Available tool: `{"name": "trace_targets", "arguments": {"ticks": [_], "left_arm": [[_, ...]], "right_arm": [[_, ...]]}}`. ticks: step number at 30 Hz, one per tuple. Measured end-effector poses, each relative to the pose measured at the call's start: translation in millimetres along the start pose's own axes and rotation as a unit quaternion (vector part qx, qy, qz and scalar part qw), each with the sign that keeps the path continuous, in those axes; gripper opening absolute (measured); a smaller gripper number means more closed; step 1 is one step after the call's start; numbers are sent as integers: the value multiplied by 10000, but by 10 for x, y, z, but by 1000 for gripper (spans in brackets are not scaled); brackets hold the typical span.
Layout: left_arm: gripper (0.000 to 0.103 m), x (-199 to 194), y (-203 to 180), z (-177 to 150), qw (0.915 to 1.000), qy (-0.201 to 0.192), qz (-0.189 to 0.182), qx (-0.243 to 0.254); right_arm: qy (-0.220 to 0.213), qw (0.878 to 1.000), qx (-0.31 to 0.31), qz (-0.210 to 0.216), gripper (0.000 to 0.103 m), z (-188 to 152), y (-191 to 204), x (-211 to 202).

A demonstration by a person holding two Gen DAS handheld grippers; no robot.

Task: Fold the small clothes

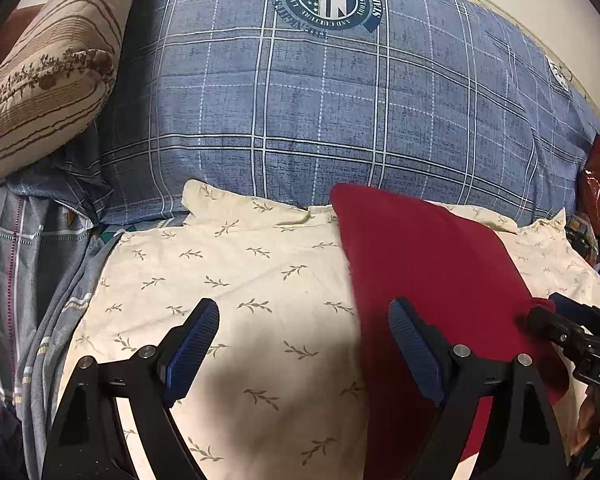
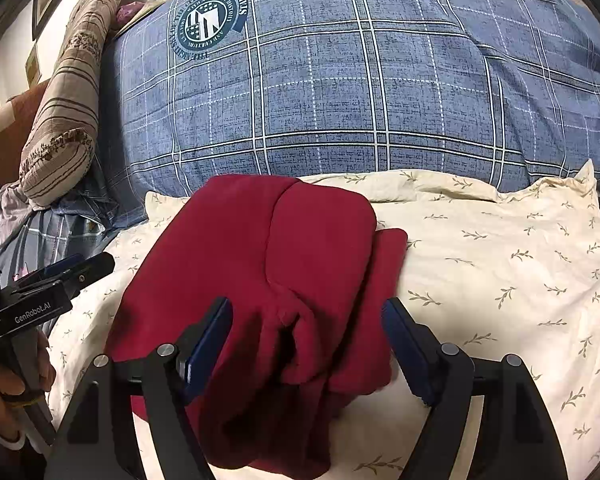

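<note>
I see the red garment (image 2: 284, 280) lying partly folded on the cream sheet (image 2: 500, 272), just in front of the big blue plaid pillow (image 2: 340, 92). My right gripper (image 2: 308, 332) hovers over its near end with both fingers spread wide, gripping nothing. My left gripper (image 1: 304, 344) is released as well, spread over bare sheet just left of the garment, its right finger (image 1: 414, 348) over the red edge.

My worry is the bunched ridge in the near middle of the garment: if I pinch there, I expect to catch several layers at once and drag the fold open. The fabric looks thick and soft, so a shallow grip could slip off. The sheet under it is loose and wrinkled; closing too low would probably grab sheet along with cloth and pull the whole pile askew. The two grippers are near each other on the garment's left side, so a crossing move risks a knock.

Beyond the garment, the plaid pillow blocks any push forward. A striped tan cushion (image 2: 68, 100) leans at that pillow's left end, well apart from the work.
</note>
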State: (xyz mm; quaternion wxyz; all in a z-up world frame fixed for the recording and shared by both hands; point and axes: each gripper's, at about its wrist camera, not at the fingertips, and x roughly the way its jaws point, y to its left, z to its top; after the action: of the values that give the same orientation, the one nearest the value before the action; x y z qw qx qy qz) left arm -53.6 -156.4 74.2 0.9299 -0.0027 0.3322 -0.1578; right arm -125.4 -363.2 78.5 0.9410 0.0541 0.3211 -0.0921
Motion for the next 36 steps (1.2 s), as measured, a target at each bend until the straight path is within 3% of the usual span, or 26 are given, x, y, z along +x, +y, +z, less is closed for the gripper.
{"name": "trace_targets", "arguments": {"ticks": [36], "left_arm": [[87, 66, -58, -13, 10000, 88, -31, 10]], "right_arm": [[116, 9996, 231, -102, 82, -24, -79, 38]]}}
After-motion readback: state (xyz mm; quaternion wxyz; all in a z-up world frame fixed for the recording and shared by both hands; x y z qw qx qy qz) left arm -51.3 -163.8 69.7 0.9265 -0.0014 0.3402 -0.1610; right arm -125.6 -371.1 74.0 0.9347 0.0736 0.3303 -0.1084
